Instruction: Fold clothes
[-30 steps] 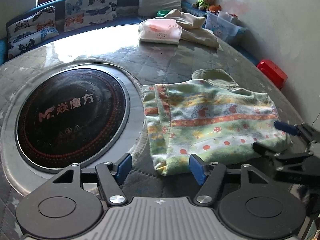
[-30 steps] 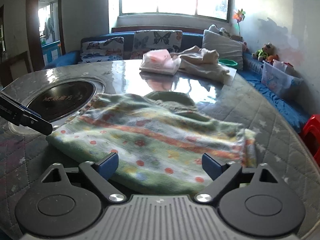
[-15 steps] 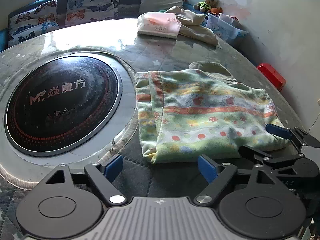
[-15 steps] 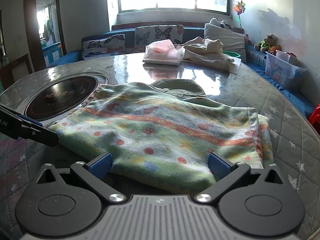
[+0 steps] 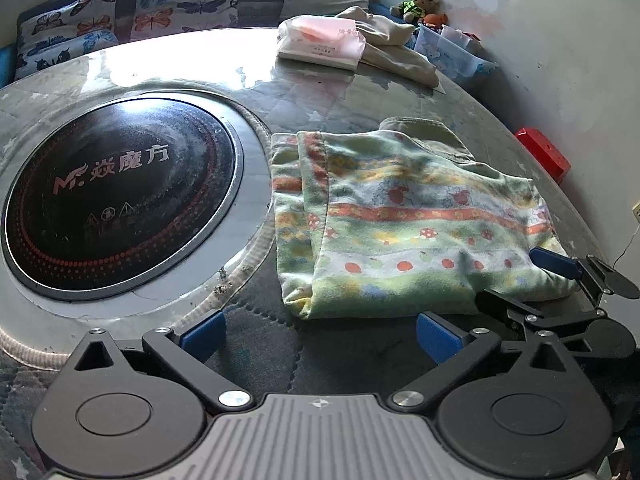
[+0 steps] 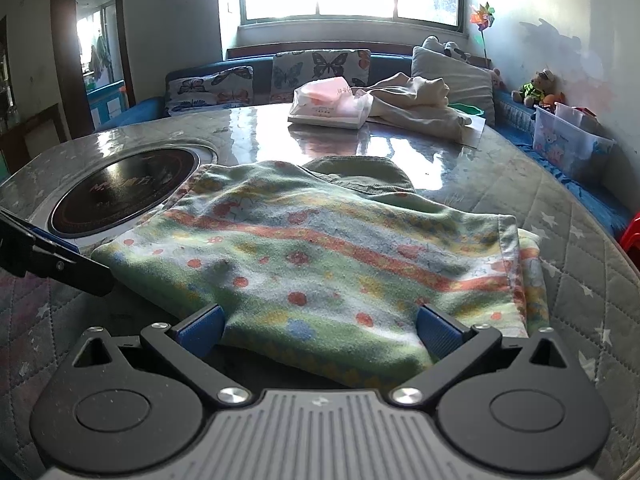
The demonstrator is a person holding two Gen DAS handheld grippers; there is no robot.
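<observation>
A folded green patterned cloth with red dots and orange stripes lies flat on the quilted round table. It also shows in the right wrist view. An olive garment pokes out from under its far edge. My left gripper is open and empty, just short of the cloth's near edge. My right gripper is open with the cloth's edge between its blue pads, not pinched. The right gripper also shows in the left wrist view, at the cloth's right corner.
A black round induction cooktop is set into the table left of the cloth. A pink tissue pack and a beige garment lie at the far side. A cushioned bench, a plastic bin and a red stool ring the table.
Both grippers have opened wider and pulled back a little from the cloth. The cloth stays flat on the table.
</observation>
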